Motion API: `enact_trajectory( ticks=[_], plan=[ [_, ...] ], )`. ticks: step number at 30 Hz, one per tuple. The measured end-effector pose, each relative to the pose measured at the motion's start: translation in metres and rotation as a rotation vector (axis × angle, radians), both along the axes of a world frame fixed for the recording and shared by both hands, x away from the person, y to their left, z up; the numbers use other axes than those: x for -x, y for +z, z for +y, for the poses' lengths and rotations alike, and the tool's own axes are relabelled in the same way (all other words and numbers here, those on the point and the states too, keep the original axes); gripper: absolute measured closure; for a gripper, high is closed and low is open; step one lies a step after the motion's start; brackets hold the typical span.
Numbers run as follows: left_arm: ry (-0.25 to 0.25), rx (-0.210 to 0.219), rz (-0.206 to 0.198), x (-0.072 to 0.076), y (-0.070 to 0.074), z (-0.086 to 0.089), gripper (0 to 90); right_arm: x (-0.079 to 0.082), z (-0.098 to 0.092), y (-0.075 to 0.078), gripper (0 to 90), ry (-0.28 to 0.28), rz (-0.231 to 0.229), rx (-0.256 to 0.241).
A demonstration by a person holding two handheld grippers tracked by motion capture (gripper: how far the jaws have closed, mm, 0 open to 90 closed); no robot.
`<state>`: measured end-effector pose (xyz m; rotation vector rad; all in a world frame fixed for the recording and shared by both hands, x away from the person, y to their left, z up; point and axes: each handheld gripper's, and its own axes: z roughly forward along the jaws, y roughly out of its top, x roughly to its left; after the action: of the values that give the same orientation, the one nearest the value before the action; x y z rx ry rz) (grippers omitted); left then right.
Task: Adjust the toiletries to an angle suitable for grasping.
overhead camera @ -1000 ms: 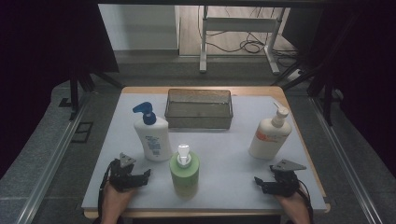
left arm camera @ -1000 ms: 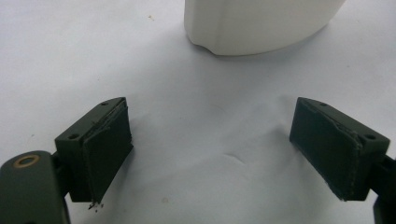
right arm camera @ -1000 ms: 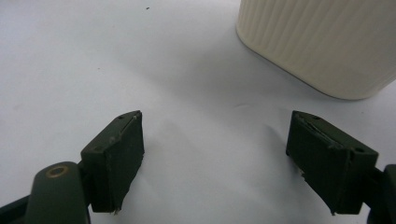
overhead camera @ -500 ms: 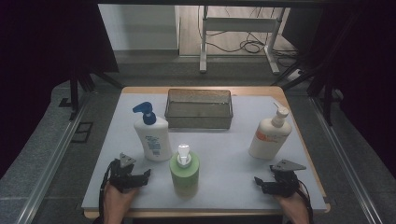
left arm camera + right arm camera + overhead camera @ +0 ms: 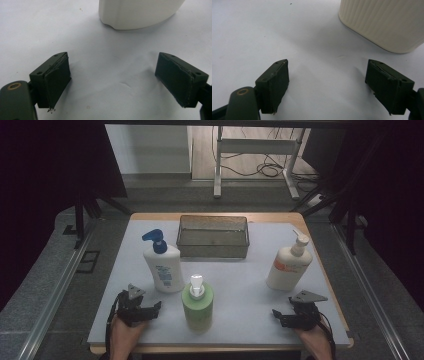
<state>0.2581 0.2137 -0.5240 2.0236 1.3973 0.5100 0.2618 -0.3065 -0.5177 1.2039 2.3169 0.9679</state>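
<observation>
Both grippers' fingers wide, empty. White bottle (image 5: 163,264) just ahead of left gripper (image 5: 150,310); cream bottle (image 5: 289,266) ahead-right of right gripper (image 5: 278,316).

Both grippers are dark grey-black, each topped by a grey three-cornered plate. The left gripper (image 5: 152,309) and right gripper (image 5: 276,316) carry blocky black jaws with small screw holes. A brass-ringed pivot shows at each base.

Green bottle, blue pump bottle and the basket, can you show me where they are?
Green bottle (image 5: 197,307), high view, on its round green body.
Blue pump bottle (image 5: 164,270), high view, on its white labelled body.
Basket (image 5: 213,250), high view, on its near wall.
</observation>
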Motion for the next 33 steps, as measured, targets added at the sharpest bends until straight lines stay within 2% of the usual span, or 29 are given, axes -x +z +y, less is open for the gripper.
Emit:
enact_trajectory(
  ticks=[9, 24, 33],
  plan=[
    [0.000, 0.000, -0.001, 0.000, 0.000, 0.000, 12.3, -0.002, -0.002, 0.003, 17.9, -0.006, 0.015, 0.014],
    [0.000, 0.002, -0.003, 0.000, 0.000, 0.000, 12.4, -0.005, -0.015, 0.013, 18.8, -0.028, 0.004, -0.007],
    [0.000, 0.001, -0.007, 0.001, -0.001, 0.000, 12.4, -0.008, -0.018, 0.018, 18.7, -0.020, 0.011, -0.053]
  ],
)
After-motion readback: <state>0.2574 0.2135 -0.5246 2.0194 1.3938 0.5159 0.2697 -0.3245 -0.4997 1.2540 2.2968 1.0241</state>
